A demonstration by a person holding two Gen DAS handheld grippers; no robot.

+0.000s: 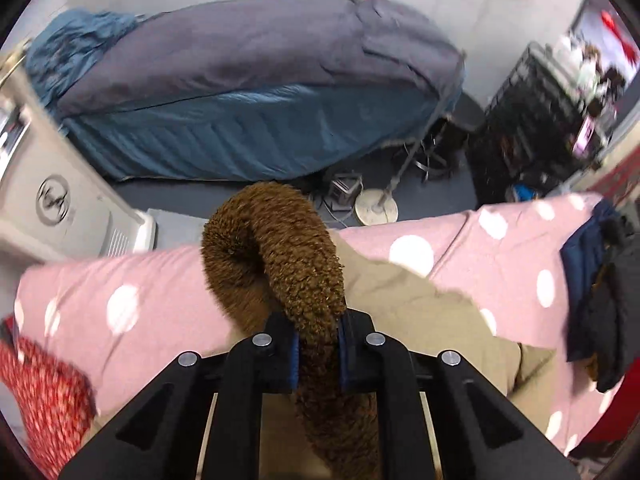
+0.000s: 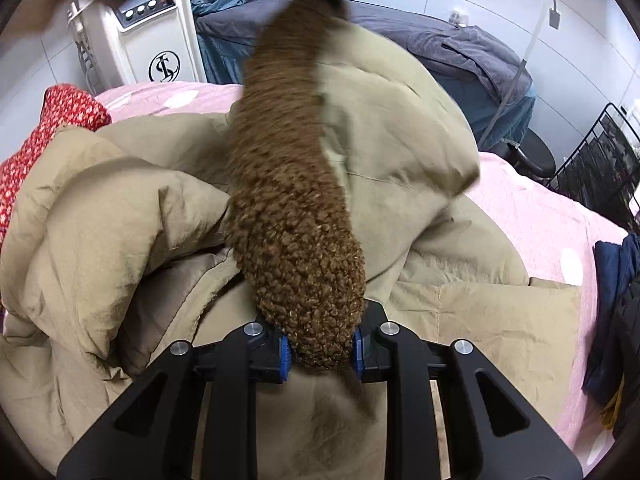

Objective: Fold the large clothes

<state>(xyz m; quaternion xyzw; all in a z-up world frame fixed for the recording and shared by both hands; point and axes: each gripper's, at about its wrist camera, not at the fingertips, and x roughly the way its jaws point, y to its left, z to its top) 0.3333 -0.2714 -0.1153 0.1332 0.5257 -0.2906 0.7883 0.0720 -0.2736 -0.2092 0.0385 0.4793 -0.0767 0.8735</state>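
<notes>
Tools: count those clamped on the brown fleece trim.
2. The left tool grips one end of the trim; the right tool grips the other end, above the khaki coat.

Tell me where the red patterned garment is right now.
The red patterned garment lies at the far left of the pink dotted bed cover, touching the khaki coat's left edge; left wrist view shows it bottom-left.
</notes>
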